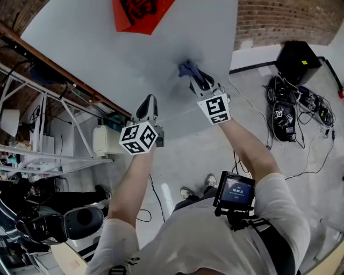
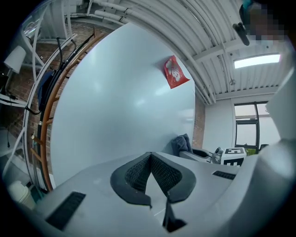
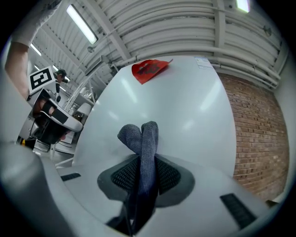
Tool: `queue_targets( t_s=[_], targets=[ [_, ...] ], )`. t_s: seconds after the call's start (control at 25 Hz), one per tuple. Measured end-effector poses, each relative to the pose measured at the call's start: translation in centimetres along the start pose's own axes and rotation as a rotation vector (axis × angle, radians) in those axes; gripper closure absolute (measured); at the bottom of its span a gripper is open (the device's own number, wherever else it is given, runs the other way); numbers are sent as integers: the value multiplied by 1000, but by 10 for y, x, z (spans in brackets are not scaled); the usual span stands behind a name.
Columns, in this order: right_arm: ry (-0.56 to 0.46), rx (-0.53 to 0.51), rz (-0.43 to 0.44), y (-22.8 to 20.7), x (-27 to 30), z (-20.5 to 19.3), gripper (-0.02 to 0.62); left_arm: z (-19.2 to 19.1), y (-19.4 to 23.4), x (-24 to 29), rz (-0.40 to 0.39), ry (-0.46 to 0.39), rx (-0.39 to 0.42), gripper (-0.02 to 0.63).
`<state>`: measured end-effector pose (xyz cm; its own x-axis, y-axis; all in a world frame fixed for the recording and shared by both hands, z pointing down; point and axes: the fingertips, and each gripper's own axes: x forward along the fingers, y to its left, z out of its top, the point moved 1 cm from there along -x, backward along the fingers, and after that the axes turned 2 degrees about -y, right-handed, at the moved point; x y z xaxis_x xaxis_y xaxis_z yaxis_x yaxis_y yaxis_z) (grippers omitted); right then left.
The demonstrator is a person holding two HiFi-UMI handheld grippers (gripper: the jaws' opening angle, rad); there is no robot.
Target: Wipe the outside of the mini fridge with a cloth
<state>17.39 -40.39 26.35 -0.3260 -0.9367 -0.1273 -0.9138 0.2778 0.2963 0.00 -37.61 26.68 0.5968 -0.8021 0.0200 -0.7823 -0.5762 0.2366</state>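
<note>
The mini fridge [image 1: 107, 48] fills the upper head view as a broad white panel with a red sticker [image 1: 138, 13] on it. My right gripper [image 1: 194, 76] is shut on a blue-grey cloth [image 1: 187, 68], which lies against the panel. In the right gripper view the folded cloth [image 3: 141, 139] sticks up between the jaws of the right gripper [image 3: 144, 159], in front of the fridge [image 3: 185, 106]. My left gripper [image 1: 149, 103] hovers lower left of it, shut and empty. In the left gripper view the left gripper [image 2: 150, 157] has its pads together, and the cloth [image 2: 181, 143] shows at the right against the fridge [image 2: 120, 102].
A metal rack [image 1: 48, 118] with a white jug [image 1: 105, 140] stands left of the fridge. A brick wall [image 1: 279, 19] rises behind. On the floor to the right lie a black box [image 1: 298, 59] and a tangle of cables [image 1: 290, 115].
</note>
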Motion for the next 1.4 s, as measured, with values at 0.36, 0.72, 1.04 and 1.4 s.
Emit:
queue_targets(
  t_s=[0.36,0.72,1.04,1.4],
  targets=[
    [26,8,-71,-64,-22,-20,508,-7,-31,29,-18,11,6,603],
    [71,54,-149,-112,-39,-39,509,-15,-49,45,-31,22,2,603],
    [75,68,-142,-107,-49,-40,509,-13,-51,29,-25,4,15,603],
    [67,42,-83,-50,-72,-2,509,-8,-23,-39,14,-32,-6,603]
  ],
)
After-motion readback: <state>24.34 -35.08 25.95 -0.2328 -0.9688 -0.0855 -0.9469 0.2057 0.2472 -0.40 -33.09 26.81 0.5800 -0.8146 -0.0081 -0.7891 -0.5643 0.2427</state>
